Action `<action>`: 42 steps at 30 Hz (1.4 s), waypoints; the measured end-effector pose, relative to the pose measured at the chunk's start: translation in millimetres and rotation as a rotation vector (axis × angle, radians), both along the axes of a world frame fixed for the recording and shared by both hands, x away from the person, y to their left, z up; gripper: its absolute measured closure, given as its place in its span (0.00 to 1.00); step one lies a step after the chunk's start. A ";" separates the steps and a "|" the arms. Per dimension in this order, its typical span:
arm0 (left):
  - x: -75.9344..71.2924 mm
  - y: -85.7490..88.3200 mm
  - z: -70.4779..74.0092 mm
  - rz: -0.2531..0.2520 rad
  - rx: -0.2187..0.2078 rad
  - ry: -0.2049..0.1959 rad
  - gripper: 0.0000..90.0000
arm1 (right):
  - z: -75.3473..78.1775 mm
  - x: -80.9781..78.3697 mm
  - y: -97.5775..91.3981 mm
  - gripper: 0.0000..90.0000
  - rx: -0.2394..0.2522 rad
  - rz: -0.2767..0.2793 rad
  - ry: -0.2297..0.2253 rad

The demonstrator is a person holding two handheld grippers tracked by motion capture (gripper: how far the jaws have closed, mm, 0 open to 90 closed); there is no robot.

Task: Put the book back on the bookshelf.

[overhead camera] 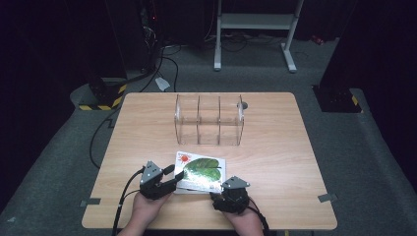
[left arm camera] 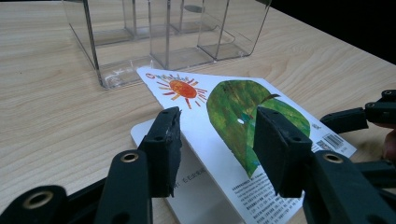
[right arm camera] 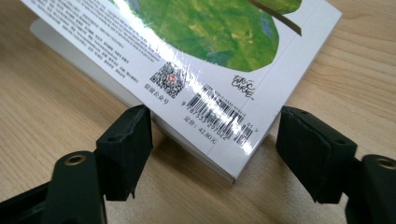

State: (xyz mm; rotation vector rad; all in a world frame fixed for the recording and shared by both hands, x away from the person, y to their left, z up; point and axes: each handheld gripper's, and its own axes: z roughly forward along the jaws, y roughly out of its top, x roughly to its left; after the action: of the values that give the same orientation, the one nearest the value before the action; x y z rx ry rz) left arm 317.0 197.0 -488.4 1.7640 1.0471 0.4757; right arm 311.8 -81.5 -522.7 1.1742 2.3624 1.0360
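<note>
A book point(overhead camera: 201, 169) with a green leaf and an orange sun on its cover lies flat near the table's front edge. It rests askew on a white flat board point(left arm camera: 196, 186) with rounded corners. My left gripper point(overhead camera: 174, 173) stands open at the book's left edge. In the left gripper view, one jaw of my left gripper point(left arm camera: 217, 121) is by that edge and the other is over the leaf on the book point(left arm camera: 243, 107). My right gripper point(overhead camera: 220, 188) is open at the near right corner. Its jaws point(right arm camera: 212, 126) straddle the barcode corner of the book point(right arm camera: 210, 32), apart from it.
A clear plastic organizer point(overhead camera: 209, 120) with three compartments stands upright behind the book, mid-table; it is also close ahead in the left gripper view point(left arm camera: 163, 37). The wooden table point(overhead camera: 275, 162) is bare to the right. Cables and a metal stand are on the floor beyond.
</note>
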 end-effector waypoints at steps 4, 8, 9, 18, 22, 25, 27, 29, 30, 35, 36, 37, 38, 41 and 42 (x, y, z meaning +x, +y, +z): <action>1.6 0.9 -1.7 -0.003 -0.003 0.016 0.56 | 0.3 0.5 -1.5 0.32 0.020 -0.008 0.007; 5.5 5.1 -4.1 -0.001 -0.053 0.062 0.51 | 0.1 0.4 -1.5 0.32 0.019 -0.006 0.001; 7.0 6.9 -4.6 0.003 -0.058 0.071 0.50 | 0.1 0.4 -1.4 0.32 0.018 -0.006 0.000; 27.1 7.8 -19.8 -0.047 -0.133 0.241 0.48 | -0.1 0.7 -1.5 0.32 0.013 -0.002 0.002; 27.4 0.4 -20.8 -0.104 -0.080 0.235 0.48 | 0.1 1.1 -2.3 0.32 0.010 0.007 0.005; 27.9 3.0 -19.6 -0.112 -0.074 0.231 0.52 | 0.7 0.0 -4.0 0.33 0.010 0.021 0.005; 27.3 3.1 -19.5 -0.112 -0.060 0.224 0.55 | 0.9 -1.6 -4.9 0.34 0.007 0.028 -0.002; 26.6 2.7 -20.2 -0.117 -0.033 0.216 0.58 | 2.3 -4.3 -6.9 0.37 0.025 0.029 -0.013; 26.3 3.1 -20.3 -0.123 -0.016 0.206 0.59 | 3.1 -4.4 -7.7 0.38 0.033 0.027 -0.017; 21.0 2.3 -19.6 -0.139 0.033 0.149 0.64 | 6.6 -2.4 -16.0 0.39 0.088 0.005 -0.023; 19.1 1.8 -19.6 -0.142 0.040 0.133 0.65 | 6.6 -1.1 -18.4 0.40 0.097 0.004 -0.022; 18.3 2.2 -19.3 -0.145 0.046 0.120 0.66 | 6.9 -0.1 -20.8 0.41 0.116 -0.007 -0.006; 17.6 2.4 -19.0 -0.148 0.049 0.112 0.67 | 7.0 1.0 -22.9 0.42 0.127 -0.010 -0.006; 14.7 2.3 -17.7 -0.161 0.062 0.079 0.68 | 7.3 2.1 -26.2 0.42 0.143 -0.023 -0.009; 13.7 2.4 -17.2 -0.162 0.060 0.071 0.69 | 7.1 2.4 -26.8 0.42 0.145 -0.027 -0.012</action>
State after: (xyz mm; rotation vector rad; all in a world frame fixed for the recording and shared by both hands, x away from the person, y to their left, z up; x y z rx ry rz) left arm 330.7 199.4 -505.5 1.9139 0.9377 0.3484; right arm 314.3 -108.3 -515.6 1.2426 2.2886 1.2190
